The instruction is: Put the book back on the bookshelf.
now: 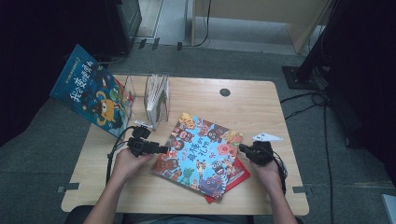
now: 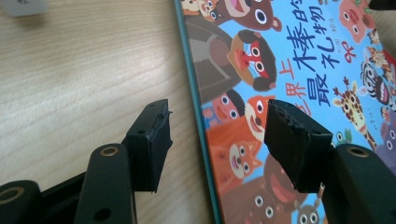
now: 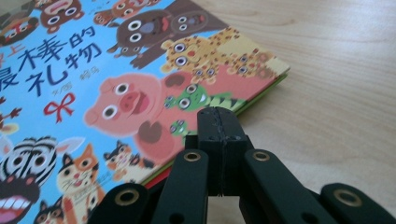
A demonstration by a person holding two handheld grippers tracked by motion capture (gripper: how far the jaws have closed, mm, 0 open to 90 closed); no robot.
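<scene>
Left gripper (image 2: 217, 135) astride picture book (image 2: 299, 74) edge

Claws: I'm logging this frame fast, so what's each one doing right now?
Left claw: open, its jaws straddling the edge of the animal picture book, not pressing on it.
Right claw: closed, holding nothing, at the book's edge.

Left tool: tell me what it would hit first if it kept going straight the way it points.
Probably the animal picture book. The left tool stands open, its jaws straddling the book's left edge just above the table. How high it hovers is unclear.
</scene>
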